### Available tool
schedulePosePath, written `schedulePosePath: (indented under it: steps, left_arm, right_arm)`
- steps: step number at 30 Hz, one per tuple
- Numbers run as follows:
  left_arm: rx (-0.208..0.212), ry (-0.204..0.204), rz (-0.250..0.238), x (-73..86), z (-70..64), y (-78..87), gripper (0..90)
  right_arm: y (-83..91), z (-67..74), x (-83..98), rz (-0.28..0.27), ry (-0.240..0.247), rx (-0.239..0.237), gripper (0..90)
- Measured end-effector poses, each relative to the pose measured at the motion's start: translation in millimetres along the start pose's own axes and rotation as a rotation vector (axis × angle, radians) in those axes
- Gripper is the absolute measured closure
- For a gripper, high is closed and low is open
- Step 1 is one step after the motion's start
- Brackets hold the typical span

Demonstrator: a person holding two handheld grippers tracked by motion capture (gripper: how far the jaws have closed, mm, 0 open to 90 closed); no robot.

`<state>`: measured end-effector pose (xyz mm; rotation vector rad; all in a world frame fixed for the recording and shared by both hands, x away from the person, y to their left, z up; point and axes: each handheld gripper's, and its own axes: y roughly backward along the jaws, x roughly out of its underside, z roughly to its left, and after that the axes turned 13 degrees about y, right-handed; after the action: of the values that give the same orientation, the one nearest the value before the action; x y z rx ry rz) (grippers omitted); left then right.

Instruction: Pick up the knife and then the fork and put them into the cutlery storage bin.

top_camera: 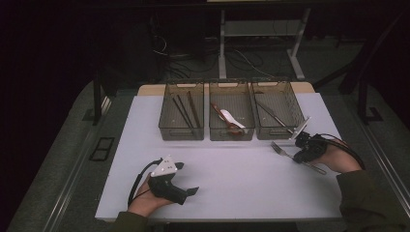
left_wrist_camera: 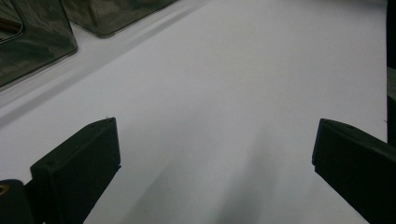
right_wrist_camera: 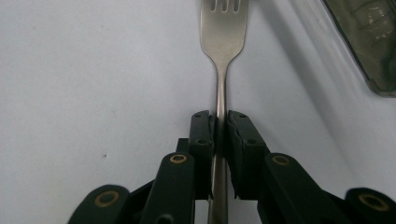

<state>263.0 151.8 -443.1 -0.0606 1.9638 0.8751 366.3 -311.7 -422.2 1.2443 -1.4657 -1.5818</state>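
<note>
Three bins (top_camera: 231,126) stand side by side at the back of the surface (top_camera: 232,183). The fork (top_camera: 285,151) lies before the rightmost bin, in the right gripper (top_camera: 300,153); the left gripper (top_camera: 186,180) sits front-left.

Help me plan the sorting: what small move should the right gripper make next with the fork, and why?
Probably lift it straight up off the table. The right gripper has its fingers closed on the handle of the fork, which lies flat, short of the three bins. It must clear the near walls before going into one.
</note>
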Motion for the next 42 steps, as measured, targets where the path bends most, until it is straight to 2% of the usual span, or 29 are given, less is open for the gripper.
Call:
schedulePosePath:
  steps: [8,14,15,16,19,28,37,42]
  left_arm:
    - [-0.001,0.0,-0.001,0.0,-0.5,-0.2,0.0]
    - [-0.001,-0.002,-0.001,0.0,0.0,0.4,0.0]
    - [-0.001,0.0,-0.002,0.0,-0.1,0.4,0.0]
    - [-0.001,0.0,-0.002,0.0,-0.2,0.6,0.0]
    - [0.0,0.001,-0.005,0.0,-0.1,0.9,0.0]
    - [0.0,0.001,-0.007,0.0,-0.3,1.0,0.0]
    - [-0.001,0.003,-0.009,0.0,-0.5,1.2,0.0]
    - [-0.001,0.004,-0.009,0.0,-0.5,1.2,0.0]
  right_arm:
    - [-0.4,2.1,-3.4,0.02,0.031,0.011,83.6]
    - [-0.2,2.5,-4.0,0.025,0.027,0.014,84.1]
    - [0.2,3.0,-4.0,0.02,0.018,0.004,84.1]
    - [0.1,2.0,-3.4,0.02,0.029,0.013,84.2]
    - [1.8,2.1,-2.5,0.008,0.016,0.014,84.2]
    - [12.8,1.0,3.0,-0.076,-0.01,0.017,84.2]
    - [28.8,-1.5,10.6,-0.232,-0.081,0.019,84.2]
    - [32.5,-3.6,14.3,-0.279,-0.105,0.029,84.3]
